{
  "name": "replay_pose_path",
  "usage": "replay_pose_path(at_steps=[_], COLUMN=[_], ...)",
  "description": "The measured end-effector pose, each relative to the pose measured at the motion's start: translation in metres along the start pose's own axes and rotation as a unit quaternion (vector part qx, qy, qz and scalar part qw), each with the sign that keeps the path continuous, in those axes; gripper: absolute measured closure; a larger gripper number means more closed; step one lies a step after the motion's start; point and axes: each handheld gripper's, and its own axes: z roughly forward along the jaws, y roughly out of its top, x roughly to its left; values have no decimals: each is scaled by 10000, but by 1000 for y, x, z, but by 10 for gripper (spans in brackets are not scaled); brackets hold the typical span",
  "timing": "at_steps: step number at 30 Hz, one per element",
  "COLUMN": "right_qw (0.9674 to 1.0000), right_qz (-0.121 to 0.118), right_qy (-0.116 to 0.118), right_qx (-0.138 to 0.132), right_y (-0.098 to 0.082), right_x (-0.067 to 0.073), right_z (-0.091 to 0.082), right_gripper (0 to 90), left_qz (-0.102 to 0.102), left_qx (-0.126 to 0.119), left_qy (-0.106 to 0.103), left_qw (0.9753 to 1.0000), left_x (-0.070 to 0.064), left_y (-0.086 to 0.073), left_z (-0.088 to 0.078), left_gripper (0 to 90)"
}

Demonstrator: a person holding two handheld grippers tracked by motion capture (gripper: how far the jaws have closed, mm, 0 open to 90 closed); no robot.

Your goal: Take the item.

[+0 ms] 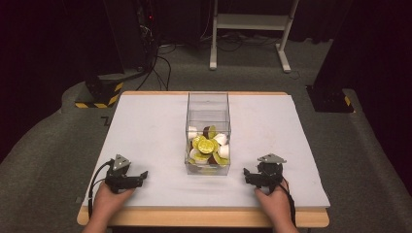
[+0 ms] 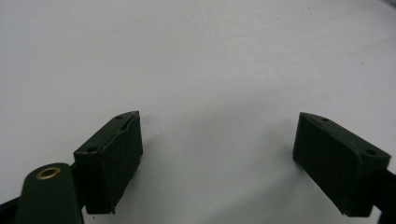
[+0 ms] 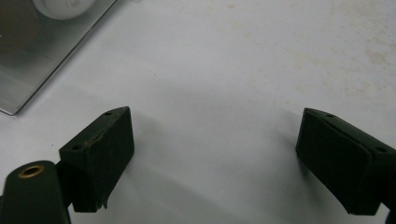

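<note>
Jaws on both grippers are spread wide with nothing between them, just bare white worktop [image 1: 145, 126] under each. Using the clear plastic box [image 1: 208, 111] as the landmark: it stands mid-worktop, open at the top, its near half piled with coffee capsules [image 1: 208, 145], some with yellow-green foil lids, some white, a few brown. Left gripper [image 1: 141, 174] rests near the front edge, well off to the left of the box and a bit nearer the person; right gripper [image 1: 247, 175] sits just off the box's near right corner, close but not touching. In the right gripper view that corner of the box [image 3: 28, 70] pokes in at upper left with a white capsule [image 3: 65, 7] behind the wall. What could go wrong, I reckon: the box looks light and tall, so coming in low from the right could clip the wall and shove or tip it. Also the capsules are heaped loose and tilted every which way, so pinching one on its slick rounded side might squirt it out or drag a neighbour along. Going in from above seems safer to me.
</note>
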Motion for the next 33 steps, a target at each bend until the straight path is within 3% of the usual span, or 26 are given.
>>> replay_pose_path(at_steps=[11, 21, 22, 27, 28, 29, 33], right_qw=[10000, 10000, 10000, 10000, 10000, 10000, 10000], right_qz=[-1, -2, 2, -4, -5, -5, -2], right_qy=[0, -3, 0, -9, -10, -9, -3], right_qx=[-2, -9, -7, -11, -11, -12, -12], right_y=[0, 0, 0, -1, -1, -1, -1], right_x=[0, 0, 0, 0, 0, 0, 0], right_z=[0, 0, 0, 0, 0, 0, 0], right_gripper=[110, 109, 109, 110, 110, 110, 109], left_qz=[-4, 231, 182, 374, 313, 432, 537], left_qx=[1, 190, 174, 209, 132, 190, 144], left_qy=[0, -139, -156, -251, -262, -279, -360], left_qw=[10000, 9995, 9996, 9988, 9991, 9985, 9978], left_x=[-1, -3, -5, -11, -13, -14, -20], left_y=[0, 3, 3, 4, 4, 5, 7], left_z=[0, 1, 2, 4, 5, 5, 4], left_gripper=[163, 155, 154, 150, 151, 150, 150])
